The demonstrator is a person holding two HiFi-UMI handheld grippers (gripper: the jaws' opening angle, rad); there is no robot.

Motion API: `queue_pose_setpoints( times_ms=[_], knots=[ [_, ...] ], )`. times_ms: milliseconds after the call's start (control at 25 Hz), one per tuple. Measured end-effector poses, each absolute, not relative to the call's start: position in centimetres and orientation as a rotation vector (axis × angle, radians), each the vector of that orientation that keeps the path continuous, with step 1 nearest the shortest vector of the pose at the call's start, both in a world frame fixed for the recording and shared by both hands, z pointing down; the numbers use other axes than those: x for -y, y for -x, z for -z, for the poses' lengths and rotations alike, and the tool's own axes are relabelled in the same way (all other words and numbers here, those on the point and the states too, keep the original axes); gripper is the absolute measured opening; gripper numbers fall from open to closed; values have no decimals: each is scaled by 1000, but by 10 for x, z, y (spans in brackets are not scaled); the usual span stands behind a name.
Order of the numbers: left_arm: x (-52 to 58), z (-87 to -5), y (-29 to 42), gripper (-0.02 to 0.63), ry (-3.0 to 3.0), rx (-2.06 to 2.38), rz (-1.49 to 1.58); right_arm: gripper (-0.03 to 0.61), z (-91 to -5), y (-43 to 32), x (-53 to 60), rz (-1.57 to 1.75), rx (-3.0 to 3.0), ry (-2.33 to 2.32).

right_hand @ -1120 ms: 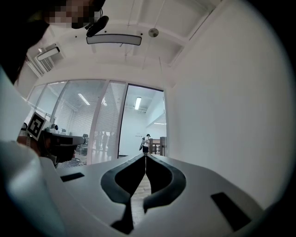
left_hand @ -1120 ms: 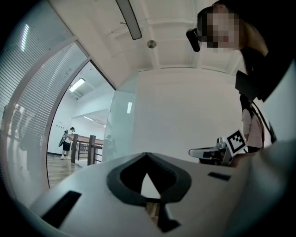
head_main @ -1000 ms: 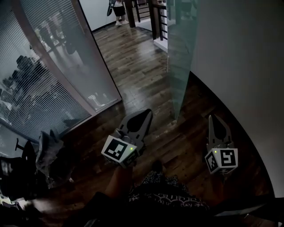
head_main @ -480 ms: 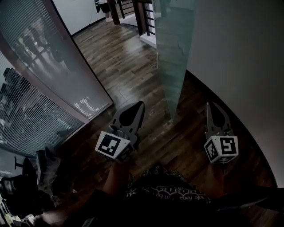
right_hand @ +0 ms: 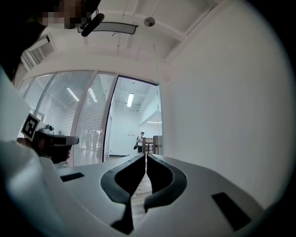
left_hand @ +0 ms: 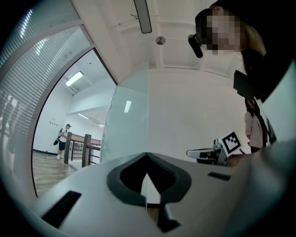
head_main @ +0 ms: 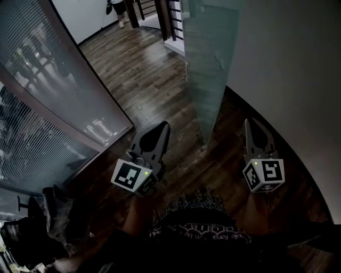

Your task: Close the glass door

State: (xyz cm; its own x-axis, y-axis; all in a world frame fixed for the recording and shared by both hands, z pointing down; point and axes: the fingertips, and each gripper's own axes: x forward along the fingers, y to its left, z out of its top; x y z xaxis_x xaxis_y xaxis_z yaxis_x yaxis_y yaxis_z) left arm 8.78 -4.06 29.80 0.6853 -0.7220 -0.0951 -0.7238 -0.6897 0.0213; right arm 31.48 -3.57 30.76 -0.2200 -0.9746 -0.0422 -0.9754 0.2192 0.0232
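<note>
The glass door (head_main: 205, 69) is a frosted greenish pane that stands open, edge-on to me, beside the white wall; its bottom corner meets the wooden floor between my two grippers. In the left gripper view the glass door (left_hand: 125, 125) rises just ahead. My left gripper (head_main: 163, 126) is shut and empty, its tip a little left of the pane's lower edge. My right gripper (head_main: 248, 123) is shut and empty too, on the wall side of the pane. Neither touches the door. Each also shows in its own view: left gripper (left_hand: 147, 155), right gripper (right_hand: 146, 156).
A glass partition with blinds (head_main: 48, 101) runs along the left. The white wall (head_main: 287, 80) curves along the right. Wooden flooring (head_main: 144, 69) leads through the opening to a dark railing (head_main: 165, 18), where a person (head_main: 117, 8) stands. Dark clutter (head_main: 48, 213) lies at lower left.
The view has advanced toward the doorway; the door and partition have slid nearer and leftward. Both grippers stay shut and have come slightly closer to the pane's lower edge.
</note>
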Motion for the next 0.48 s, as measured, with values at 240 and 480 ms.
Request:
queue_pose_setpoints(
  times_ms=[240, 480],
  knots=[
    [66, -301, -93, 2, 2856, -1262, -139, 3, -318, -322, 71, -50, -2480, 1933],
    [116, -300, -101, 2, 2816, -1327, -138, 5, -314, -338, 136, -50, -2506, 1877]
  ],
)
